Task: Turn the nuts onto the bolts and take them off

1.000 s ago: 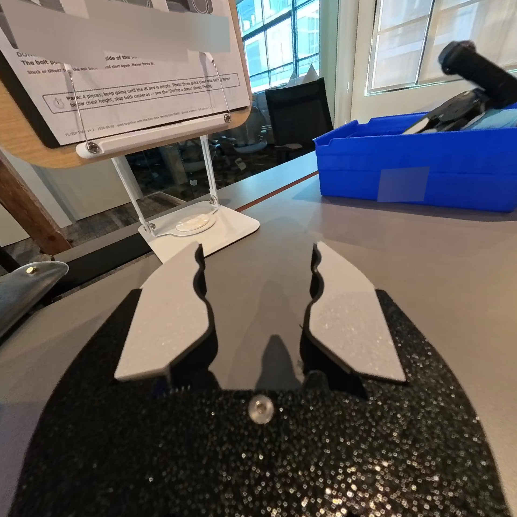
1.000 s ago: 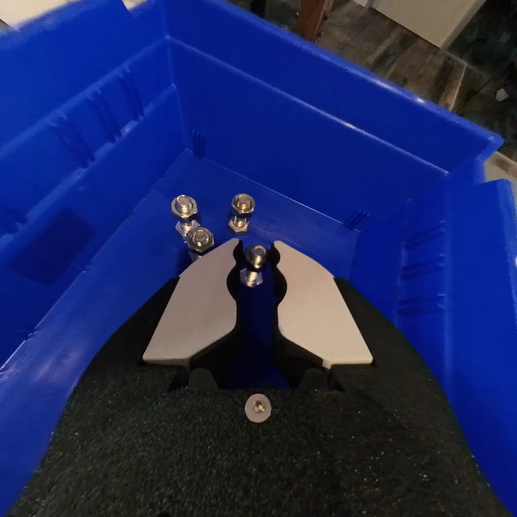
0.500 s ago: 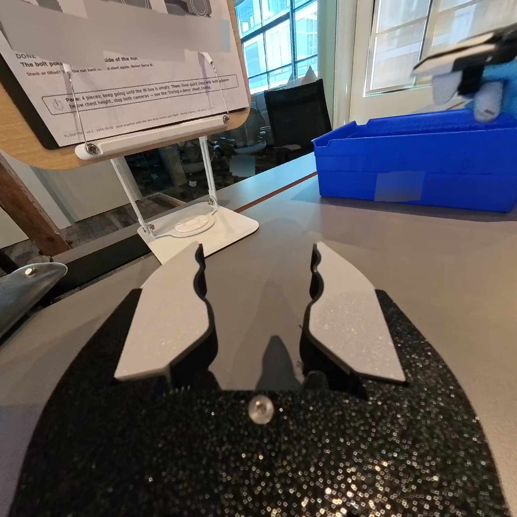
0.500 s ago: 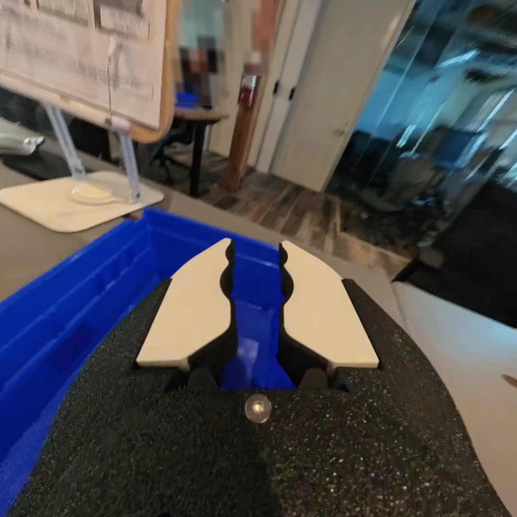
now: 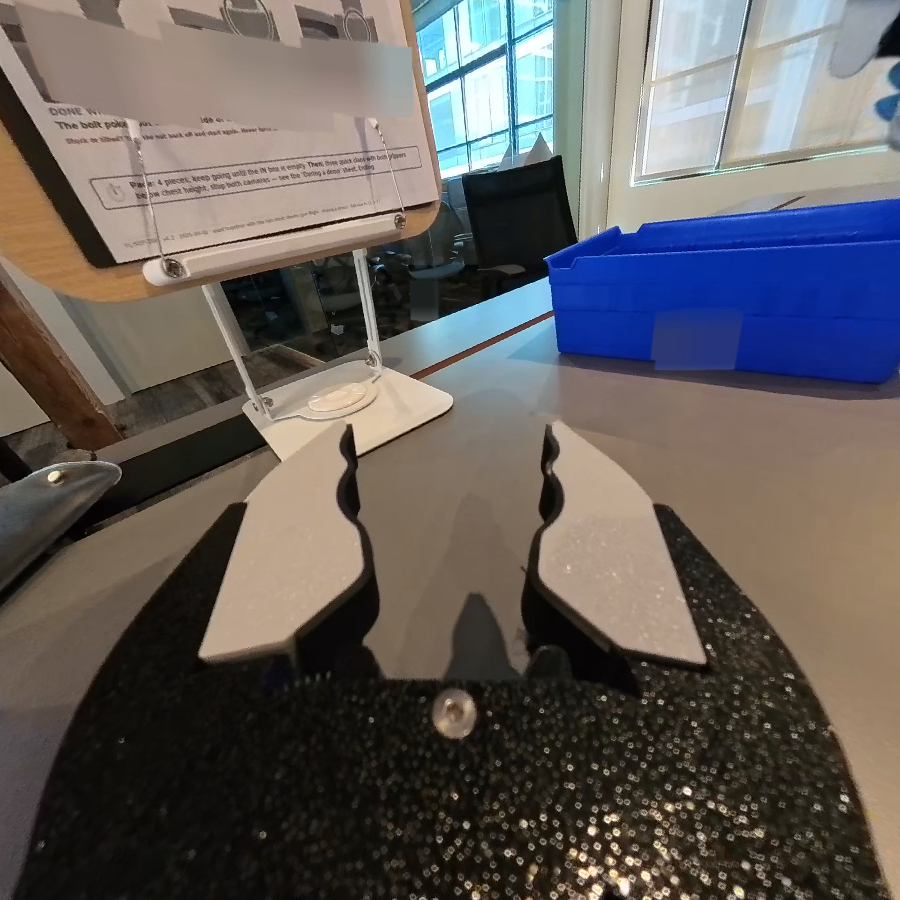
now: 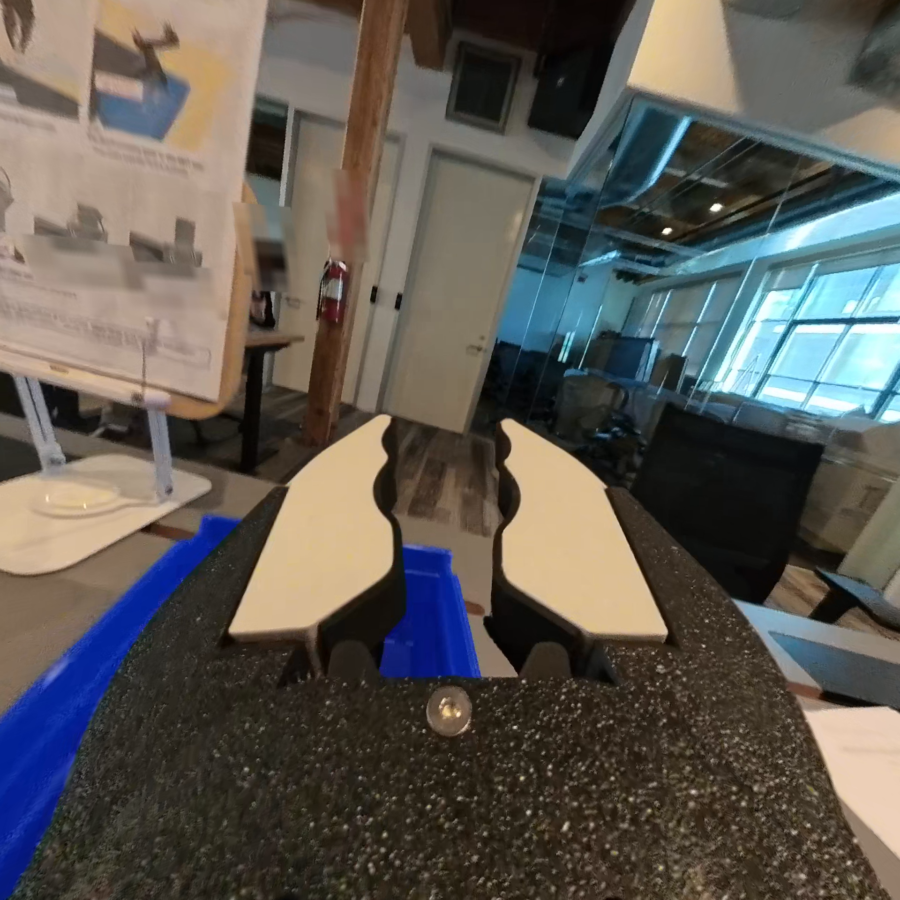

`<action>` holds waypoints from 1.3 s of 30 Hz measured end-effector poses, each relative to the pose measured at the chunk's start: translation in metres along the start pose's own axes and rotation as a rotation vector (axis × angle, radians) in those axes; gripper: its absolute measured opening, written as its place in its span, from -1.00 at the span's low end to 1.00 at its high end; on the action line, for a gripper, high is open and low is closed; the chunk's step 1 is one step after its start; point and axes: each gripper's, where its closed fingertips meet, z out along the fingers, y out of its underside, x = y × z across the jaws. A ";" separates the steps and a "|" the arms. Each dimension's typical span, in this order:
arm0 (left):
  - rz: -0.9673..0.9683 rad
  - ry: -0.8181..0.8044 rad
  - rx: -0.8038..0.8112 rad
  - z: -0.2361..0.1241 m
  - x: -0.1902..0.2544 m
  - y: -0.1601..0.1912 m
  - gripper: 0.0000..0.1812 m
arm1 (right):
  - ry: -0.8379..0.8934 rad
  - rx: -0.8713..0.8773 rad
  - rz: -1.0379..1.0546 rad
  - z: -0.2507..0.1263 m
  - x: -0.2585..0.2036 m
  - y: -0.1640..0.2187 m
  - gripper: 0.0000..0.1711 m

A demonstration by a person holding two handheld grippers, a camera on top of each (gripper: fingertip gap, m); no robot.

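Blue walls filled our right wrist view a second ago, with four nutted bolts standing on the bin floor; now our right gripper has lifted clear above the blue bin, fingers parted and empty, so no nuts or bolts show. Our left gripper stays low over the grey table, spread wide and empty, facing the white document stand.

Grey surface bearing a white document stand with printed sheet; black chair, red fire extinguisher beyond.
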 end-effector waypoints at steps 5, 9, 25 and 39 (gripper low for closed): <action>0.005 0.003 0.029 -0.002 0.001 -0.005 -0.19 | -0.057 0.150 -0.022 -0.023 -0.039 -0.070 -0.36; 0.031 0.005 0.056 -0.006 0.004 -0.009 -0.19 | -0.131 0.254 -0.014 -0.040 -0.107 -0.100 -0.32; 0.194 -0.124 0.147 -0.040 0.010 -0.026 -0.09 | -0.266 0.041 0.095 -0.083 -0.305 0.035 -0.20; 0.459 -0.125 0.126 -0.037 0.043 -0.021 0.43 | -0.140 -0.065 -0.172 -0.088 -0.312 0.049 0.18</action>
